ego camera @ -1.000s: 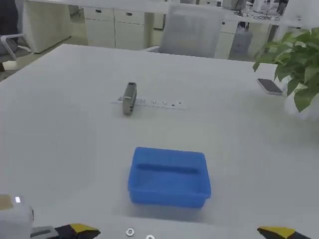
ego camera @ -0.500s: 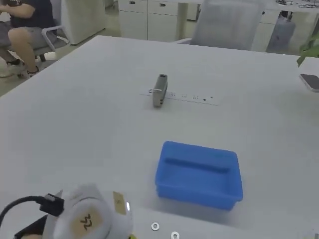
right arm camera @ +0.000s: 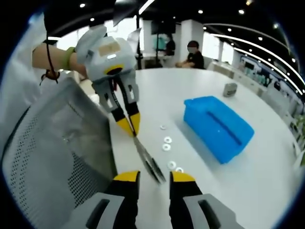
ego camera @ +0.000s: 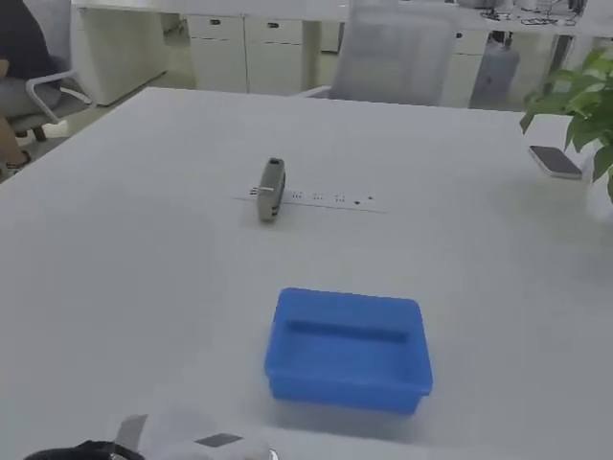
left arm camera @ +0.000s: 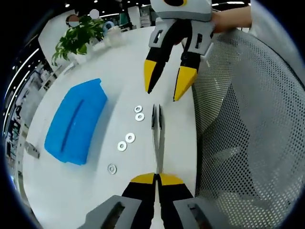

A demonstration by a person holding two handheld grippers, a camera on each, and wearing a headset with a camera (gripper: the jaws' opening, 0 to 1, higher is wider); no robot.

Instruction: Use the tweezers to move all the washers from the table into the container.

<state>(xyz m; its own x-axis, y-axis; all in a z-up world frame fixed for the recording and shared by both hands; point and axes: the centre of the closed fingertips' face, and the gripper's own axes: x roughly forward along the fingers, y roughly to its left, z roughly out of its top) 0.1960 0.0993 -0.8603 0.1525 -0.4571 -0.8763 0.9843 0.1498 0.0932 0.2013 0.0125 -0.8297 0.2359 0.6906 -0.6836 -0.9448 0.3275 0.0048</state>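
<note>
Left gripper [left arm camera: 156, 180] clamped tight on the handle end of the tweezers [left arm camera: 156, 136], which run along the near edge of the table [ego camera: 134, 249]. The tweezers' points face the right gripper [left arm camera: 167, 83], whose jaws stand well apart and grip nothing (its yellow tips are just short of the points). Five washers [left arm camera: 130, 138] lie loose on the table between the tweezers and the blue container [ego camera: 350, 350], none touching it. Farther off, a grey adapter [ego camera: 272, 189] sits on a power strip [ego camera: 326, 199]; a phone [ego camera: 556, 161] lies at far right.
</note>
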